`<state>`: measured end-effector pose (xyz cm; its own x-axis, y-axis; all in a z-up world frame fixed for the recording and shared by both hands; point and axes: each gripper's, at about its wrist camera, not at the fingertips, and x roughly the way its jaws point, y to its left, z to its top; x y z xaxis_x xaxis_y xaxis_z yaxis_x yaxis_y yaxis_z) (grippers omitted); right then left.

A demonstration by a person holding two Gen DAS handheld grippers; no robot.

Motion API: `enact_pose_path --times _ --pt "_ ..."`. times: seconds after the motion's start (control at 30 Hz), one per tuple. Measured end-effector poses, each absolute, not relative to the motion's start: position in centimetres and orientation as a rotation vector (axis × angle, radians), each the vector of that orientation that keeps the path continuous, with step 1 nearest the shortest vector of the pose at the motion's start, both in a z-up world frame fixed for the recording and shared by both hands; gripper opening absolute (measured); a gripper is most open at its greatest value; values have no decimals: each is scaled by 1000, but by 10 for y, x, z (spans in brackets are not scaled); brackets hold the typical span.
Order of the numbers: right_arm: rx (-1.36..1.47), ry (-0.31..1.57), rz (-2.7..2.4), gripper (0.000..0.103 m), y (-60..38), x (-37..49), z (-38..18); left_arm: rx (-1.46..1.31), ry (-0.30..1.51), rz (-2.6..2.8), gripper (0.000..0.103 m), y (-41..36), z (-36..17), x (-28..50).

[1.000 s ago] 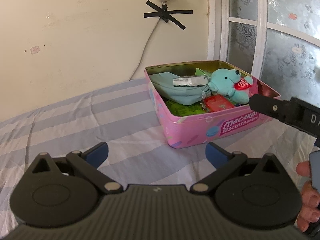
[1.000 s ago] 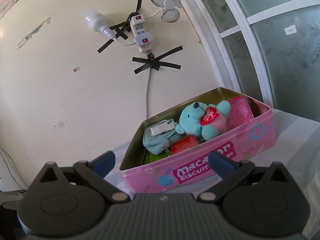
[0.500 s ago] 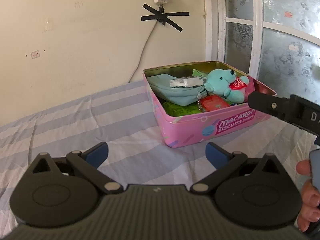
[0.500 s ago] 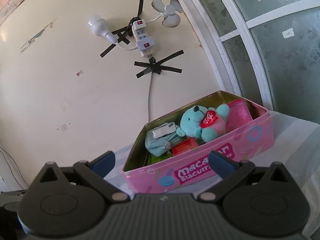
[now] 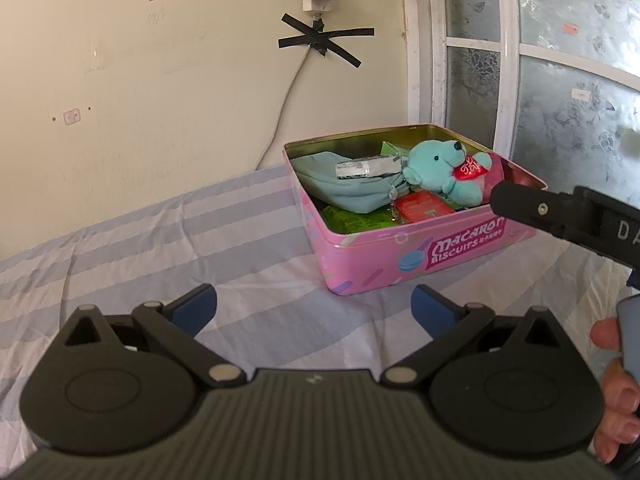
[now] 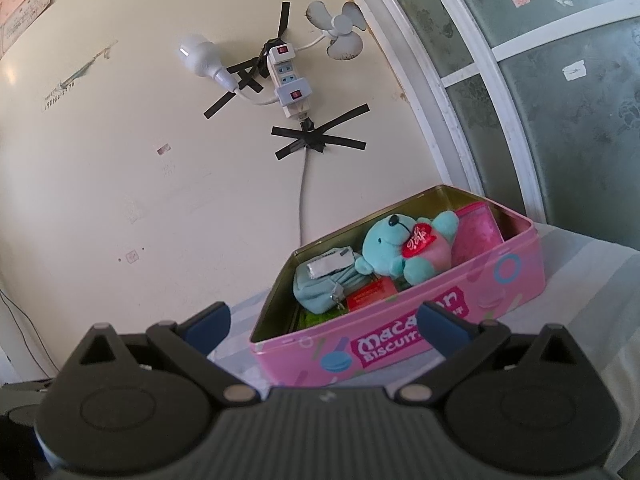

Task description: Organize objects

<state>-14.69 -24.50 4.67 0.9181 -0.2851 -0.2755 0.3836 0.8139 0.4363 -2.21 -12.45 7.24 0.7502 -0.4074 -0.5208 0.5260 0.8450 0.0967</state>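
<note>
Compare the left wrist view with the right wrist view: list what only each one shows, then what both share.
Only the left wrist view shows the right gripper's black body reaching in beside the tin, the person's hand and the green packet plainly.

Only the right wrist view shows the white bulb, the small white fan and a paper notice.

Both show the open pink biscuit tin, the turquoise teddy bear, the teal pouch, the taped power strip and the striped sheet.

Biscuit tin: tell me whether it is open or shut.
Open. The biscuit tin has no lid on; a teddy bear and a pouch show inside.
</note>
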Motion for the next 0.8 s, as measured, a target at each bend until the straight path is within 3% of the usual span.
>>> enact_pose_path --times 0.8 --pt "502 206 -367 103 -237 -147 47 239 515 -483 103 -123 73 -24"
